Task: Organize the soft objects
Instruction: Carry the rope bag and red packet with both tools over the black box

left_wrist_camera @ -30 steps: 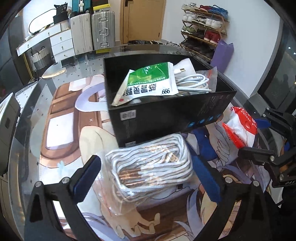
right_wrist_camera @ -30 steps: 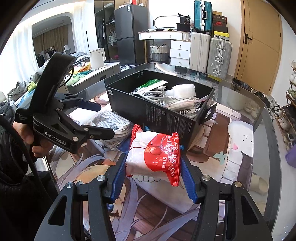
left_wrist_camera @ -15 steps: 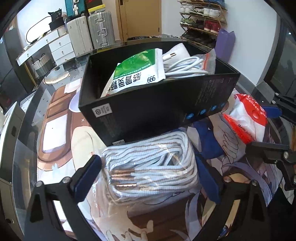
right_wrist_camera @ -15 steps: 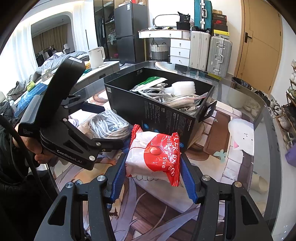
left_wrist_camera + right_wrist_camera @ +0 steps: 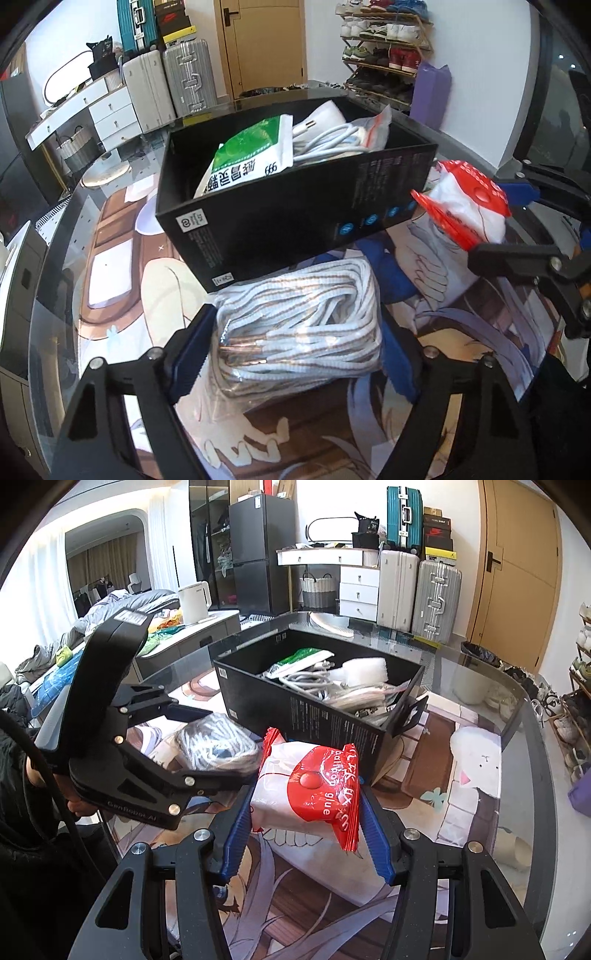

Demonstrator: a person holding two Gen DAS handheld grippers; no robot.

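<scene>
Bagged white cords (image 5: 299,325) sitting on the glass table (image 5: 55,295), left wrist view, right between the left gripper (image 5: 295,354) fingers. Jaws closing in, blue pads just at the bag's sides, can't tell if pressing yet. Black box (image 5: 280,225) right behind, touching the bundle, stuffed with a green-white packet (image 5: 251,158) and white cable (image 5: 332,140).

Right wrist view: right gripper (image 5: 306,834) pinching a red-and-white balloon glue bag (image 5: 310,786), pads squeezing both sides, held just in front of the box's near corner.
</scene>
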